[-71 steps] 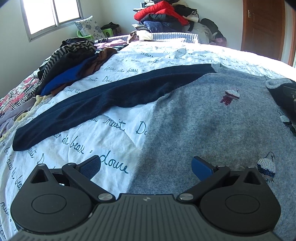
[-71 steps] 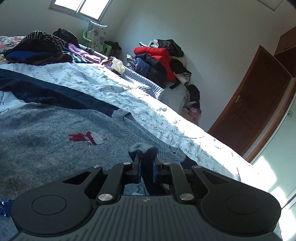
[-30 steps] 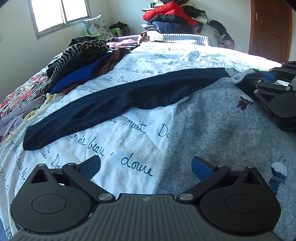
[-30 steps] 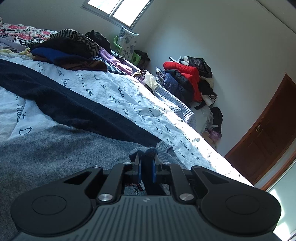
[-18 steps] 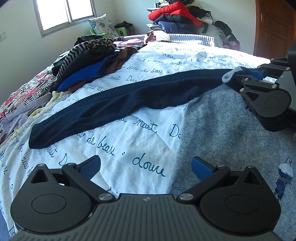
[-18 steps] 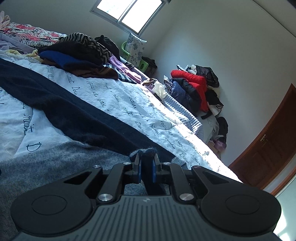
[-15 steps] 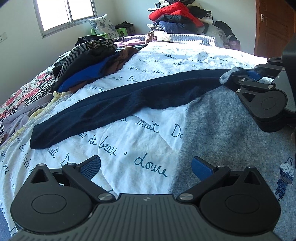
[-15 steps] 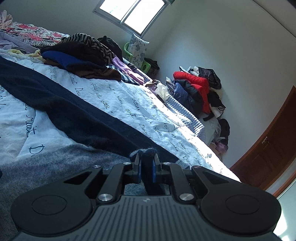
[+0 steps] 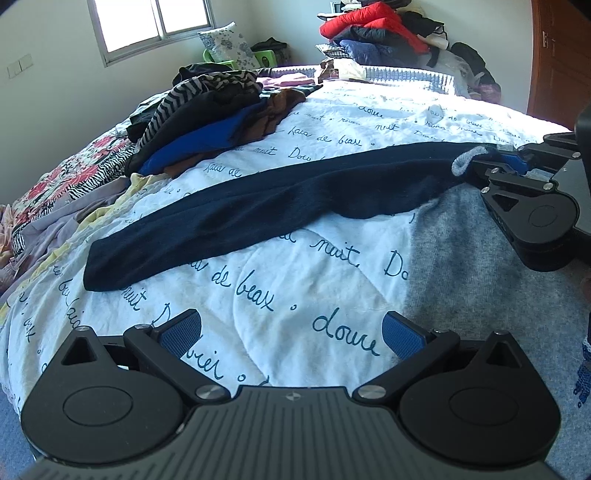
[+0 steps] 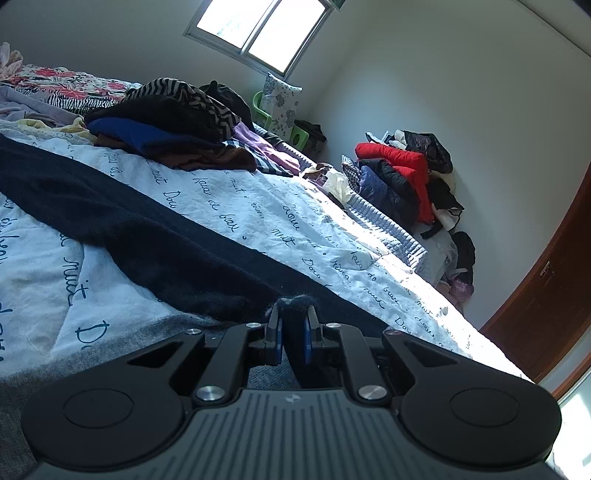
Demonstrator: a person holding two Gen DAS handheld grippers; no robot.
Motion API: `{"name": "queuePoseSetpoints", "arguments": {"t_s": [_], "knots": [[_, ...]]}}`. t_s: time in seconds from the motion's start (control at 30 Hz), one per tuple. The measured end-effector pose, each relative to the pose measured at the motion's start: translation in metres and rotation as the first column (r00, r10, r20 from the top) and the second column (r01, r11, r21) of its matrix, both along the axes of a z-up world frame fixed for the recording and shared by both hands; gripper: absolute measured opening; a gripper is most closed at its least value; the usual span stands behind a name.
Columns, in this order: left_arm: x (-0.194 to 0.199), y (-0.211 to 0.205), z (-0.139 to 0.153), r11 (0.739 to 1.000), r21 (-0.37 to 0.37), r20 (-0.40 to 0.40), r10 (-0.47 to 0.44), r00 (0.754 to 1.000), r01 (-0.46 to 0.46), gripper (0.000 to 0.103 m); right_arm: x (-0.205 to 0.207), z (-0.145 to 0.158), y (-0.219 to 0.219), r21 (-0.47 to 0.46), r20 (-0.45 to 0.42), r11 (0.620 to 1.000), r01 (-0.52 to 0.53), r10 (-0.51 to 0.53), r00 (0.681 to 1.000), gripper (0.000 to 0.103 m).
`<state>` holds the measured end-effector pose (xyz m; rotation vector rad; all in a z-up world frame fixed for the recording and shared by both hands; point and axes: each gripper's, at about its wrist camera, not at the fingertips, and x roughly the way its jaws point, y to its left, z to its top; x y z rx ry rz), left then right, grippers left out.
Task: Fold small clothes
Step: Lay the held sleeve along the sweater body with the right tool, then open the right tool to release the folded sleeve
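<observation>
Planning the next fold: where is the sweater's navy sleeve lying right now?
In the left wrist view the navy sleeve stretches diagonally across the lettered white bedspread, cuff at left below the clothes pile, shoulder end by the right gripper on the right.

One sweater point(image 9: 461, 236), two hand-held grippers point(image 9: 291, 332) point(image 10: 293, 332), one quilt point(image 9: 295, 288), one window point(image 9: 155, 22).

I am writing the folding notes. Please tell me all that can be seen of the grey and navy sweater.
The sweater is a soft knit with a grey body and a long navy sleeve stretched out flat across the white lettered bedspread. Its far edge with grey ribbing is pinched in the shut right gripper. The open left gripper holds nothing.
</observation>
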<state>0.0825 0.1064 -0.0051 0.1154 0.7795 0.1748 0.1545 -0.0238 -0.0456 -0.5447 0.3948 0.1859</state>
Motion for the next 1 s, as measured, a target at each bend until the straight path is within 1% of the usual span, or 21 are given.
{"name": "queuePoseSetpoints", "arguments": {"t_s": [0.13, 0.33, 0.57, 0.6, 0.67, 0.7, 0.73, 0.8, 0.93, 1.0], "knots": [[0.0, 0.005, 0.001, 1.0, -0.006, -0.001, 0.011, 1.0, -0.011, 0.103, 0.0, -0.005, 0.003, 0.001, -0.012, 1.0, -0.011, 0.011, 1.0, 0.011], [0.001, 0.01, 0.001, 1.0, -0.007, -0.001, 0.027, 1.0, -0.027, 0.103, 0.006, -0.012, 0.004, 0.006, -0.07, 1.0, -0.01, 0.01, 0.997, 0.011], [0.001, 0.013, 0.0, 0.999, -0.013, -0.004, 0.033, 0.999, -0.033, 0.103, 0.01, -0.014, 0.002, 0.054, -0.134, 0.999, 0.001, 0.006, 0.991, 0.013], [0.001, 0.014, 0.0, 0.999, -0.014, -0.004, 0.036, 0.999, -0.036, 0.103, 0.011, -0.015, 0.003, 0.058, -0.145, 0.998, 0.003, 0.005, 0.989, 0.015], [0.002, 0.017, 0.0, 0.999, -0.015, -0.005, 0.043, 0.999, -0.043, 0.103, 0.012, -0.015, 0.001, 0.089, -0.171, 0.996, 0.013, 0.002, 0.985, 0.025], [0.002, 0.018, -0.001, 0.999, -0.017, -0.006, 0.048, 0.999, -0.048, 0.103, 0.012, -0.015, -0.001, 0.113, -0.183, 0.993, 0.017, 0.004, 0.983, 0.033], [0.003, 0.02, -0.001, 0.998, -0.019, -0.007, 0.053, 0.999, -0.054, 0.103, 0.011, -0.014, -0.002, 0.14, -0.195, 0.99, 0.02, 0.008, 0.981, 0.038], [0.004, 0.024, -0.001, 0.998, -0.024, -0.008, 0.065, 0.998, -0.065, 0.103, 0.01, -0.013, -0.004, 0.178, -0.213, 0.984, 0.03, 0.009, 0.977, 0.041], [0.006, 0.033, 0.001, 0.995, -0.043, 0.001, 0.089, 0.996, -0.089, 0.103, 0.002, -0.006, -0.005, 0.208, -0.232, 0.977, 0.049, 0.0, 0.973, 0.041], [0.008, 0.037, 0.001, 0.994, -0.048, 0.004, 0.103, 0.995, -0.102, 0.103, -0.007, 0.001, -0.006, 0.242, -0.233, 0.969, 0.047, 0.011, 0.972, 0.041]]}}
